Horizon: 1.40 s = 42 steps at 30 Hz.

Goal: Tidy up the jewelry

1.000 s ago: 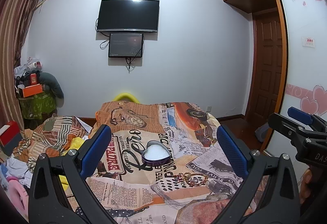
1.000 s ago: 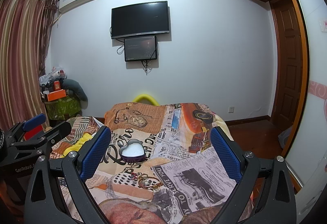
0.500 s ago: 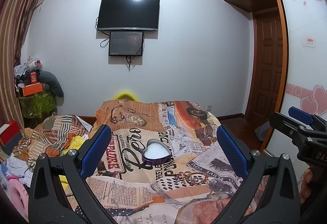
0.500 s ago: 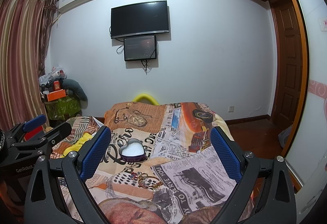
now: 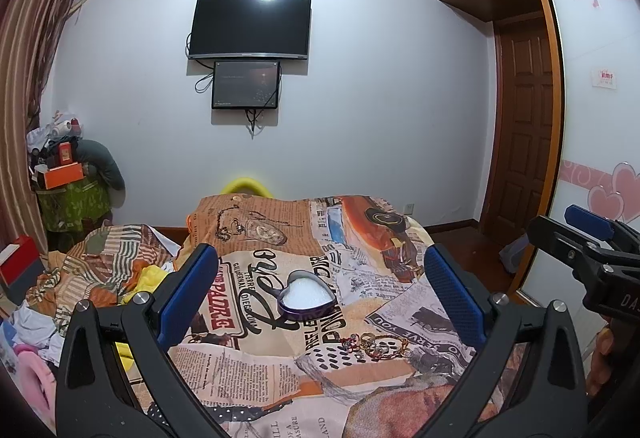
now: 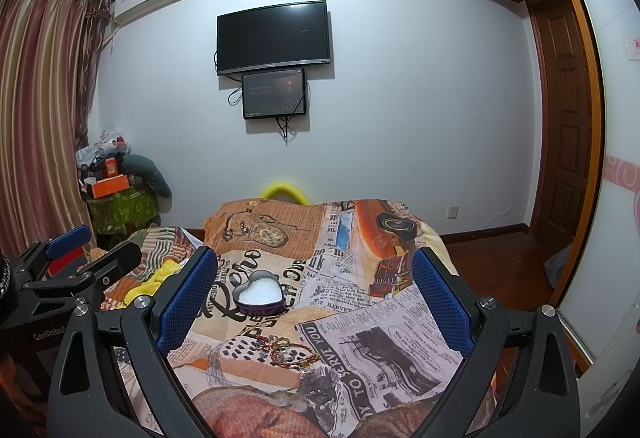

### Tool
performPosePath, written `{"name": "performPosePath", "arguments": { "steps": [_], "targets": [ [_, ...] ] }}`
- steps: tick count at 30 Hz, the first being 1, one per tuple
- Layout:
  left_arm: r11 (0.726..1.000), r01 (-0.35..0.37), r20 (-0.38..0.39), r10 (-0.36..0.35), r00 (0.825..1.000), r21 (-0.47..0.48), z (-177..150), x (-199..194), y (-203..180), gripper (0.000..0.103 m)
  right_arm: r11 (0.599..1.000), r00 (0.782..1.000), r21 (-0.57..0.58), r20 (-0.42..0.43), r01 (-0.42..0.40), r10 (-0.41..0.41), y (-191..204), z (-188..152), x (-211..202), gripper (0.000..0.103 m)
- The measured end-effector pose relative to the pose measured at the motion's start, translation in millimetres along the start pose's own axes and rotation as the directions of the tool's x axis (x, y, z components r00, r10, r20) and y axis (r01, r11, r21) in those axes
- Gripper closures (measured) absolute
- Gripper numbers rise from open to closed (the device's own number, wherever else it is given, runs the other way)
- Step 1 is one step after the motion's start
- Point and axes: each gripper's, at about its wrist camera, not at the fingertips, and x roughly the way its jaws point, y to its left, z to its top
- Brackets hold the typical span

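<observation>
A purple heart-shaped box point(image 5: 307, 300) with white lining lies open on the newspaper-print bedspread point(image 5: 256, 366); it also shows in the right wrist view point(image 6: 259, 296). A small heap of jewelry point(image 5: 374, 345), rings and thin chains, lies just in front of it, seen too in the right wrist view point(image 6: 286, 352). My left gripper point(image 5: 320, 294) is open and empty, held above the bed short of the box. My right gripper point(image 6: 316, 294) is open and empty, beside it to the right. Each gripper shows at the edge of the other's view.
Crumpled clothes and bedding point(image 5: 92, 278) lie at the bed's left. A cluttered stand with an orange box point(image 5: 64, 174) is in the left corner. A TV point(image 5: 250, 26) hangs on the far wall. A wardrobe and a brown door point(image 5: 524, 126) are on the right.
Both views have shifted very slightly; the box and jewelry lie as before and both grippers stay open.
</observation>
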Motion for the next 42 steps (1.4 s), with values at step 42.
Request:
{"name": "performPosePath", "arguments": {
  "steps": [42],
  "targets": [
    [1.000, -0.004, -0.322, -0.004, 0.947, -0.024, -48.3, 104.1, 18.3, 0.000, 0.997, 0.960, 0.039, -0.275, 0.063, -0.050, -31.0, -47.2, 81.2, 0.006]
  ]
}}
